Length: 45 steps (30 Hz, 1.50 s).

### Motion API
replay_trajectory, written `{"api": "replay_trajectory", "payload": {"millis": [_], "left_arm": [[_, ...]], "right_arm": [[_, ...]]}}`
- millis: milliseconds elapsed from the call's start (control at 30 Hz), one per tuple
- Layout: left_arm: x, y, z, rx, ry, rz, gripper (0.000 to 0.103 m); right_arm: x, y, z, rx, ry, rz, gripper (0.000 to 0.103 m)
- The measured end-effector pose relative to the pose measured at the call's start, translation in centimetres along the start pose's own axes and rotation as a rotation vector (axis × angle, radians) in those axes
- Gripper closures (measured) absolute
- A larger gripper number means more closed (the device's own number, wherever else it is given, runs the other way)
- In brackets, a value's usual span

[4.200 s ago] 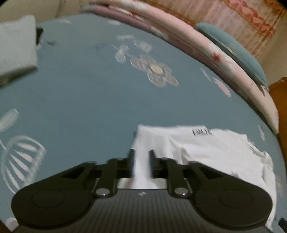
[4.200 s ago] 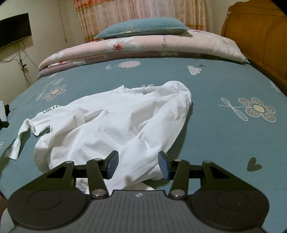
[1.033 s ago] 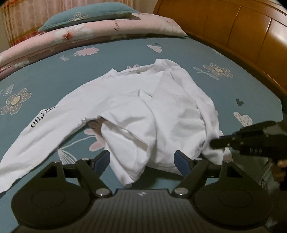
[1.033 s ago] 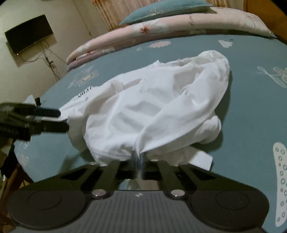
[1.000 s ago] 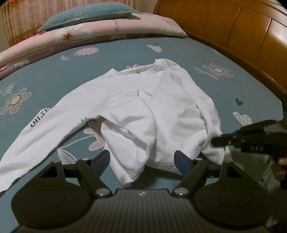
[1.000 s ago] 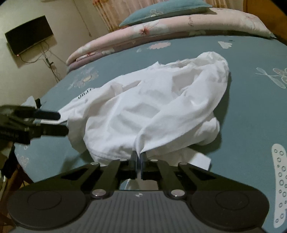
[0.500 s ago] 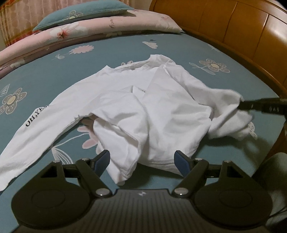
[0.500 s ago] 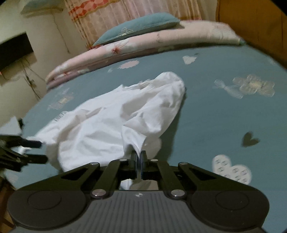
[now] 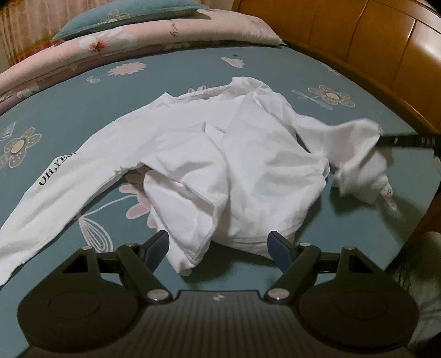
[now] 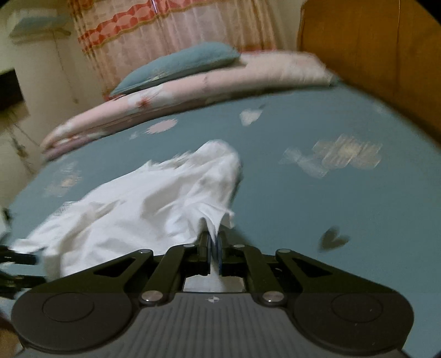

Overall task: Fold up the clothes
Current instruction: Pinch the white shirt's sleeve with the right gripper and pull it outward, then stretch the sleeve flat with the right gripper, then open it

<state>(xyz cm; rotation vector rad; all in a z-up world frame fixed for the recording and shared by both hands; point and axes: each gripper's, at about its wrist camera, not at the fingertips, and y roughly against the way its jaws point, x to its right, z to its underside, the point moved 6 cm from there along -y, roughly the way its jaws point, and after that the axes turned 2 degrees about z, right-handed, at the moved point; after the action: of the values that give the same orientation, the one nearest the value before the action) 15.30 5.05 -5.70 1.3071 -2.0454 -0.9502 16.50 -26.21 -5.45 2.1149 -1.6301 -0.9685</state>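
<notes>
One sleeve [image 10: 213,220] between right tongs [image 10: 212,245]

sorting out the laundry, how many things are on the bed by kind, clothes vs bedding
clothes: 1, the white long-sleeved shirt
pillows: 1, the teal pillow
folded quilts: 1, the pink floral quilt
total: 3, all on the teal flowered sheet

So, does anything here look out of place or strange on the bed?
Only the white shirt: it lies crumpled on the blue sheet, body bunched and folded over itself, one sleeve stretched out flat. The right gripper has fabric pinched between its jaws, which have just been opening slightly. The left gripper is open, holding nothing.
</notes>
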Motion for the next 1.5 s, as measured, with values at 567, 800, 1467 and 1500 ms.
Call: {"api": "replay_trajectory", "payload": {"millis": [567,800,1467,1500], "left_arm": [[0.5,-0.8,0.0,-0.027,-0.007,0.005,0.024],[0.0,-0.7,-0.3,-0.013,0.004,0.006,0.024],[-3.2,-1.1,-3.4,0.012,0.054,-0.063,0.024],[-3.4,-1.2,-3.6,0.013,0.059,-0.065,0.024]], "right_arm": [[-2.5,-3.0,5.1,-0.147,0.057,-0.111,0.091],[0.2,-0.6,-0.4,-0.107,0.266,0.120,0.091],[15.1,-5.8,-13.9,-0.241,0.565,0.716,0.092],[15.8,-5.9,-14.6,-0.238,0.576,0.746,0.092]]}}
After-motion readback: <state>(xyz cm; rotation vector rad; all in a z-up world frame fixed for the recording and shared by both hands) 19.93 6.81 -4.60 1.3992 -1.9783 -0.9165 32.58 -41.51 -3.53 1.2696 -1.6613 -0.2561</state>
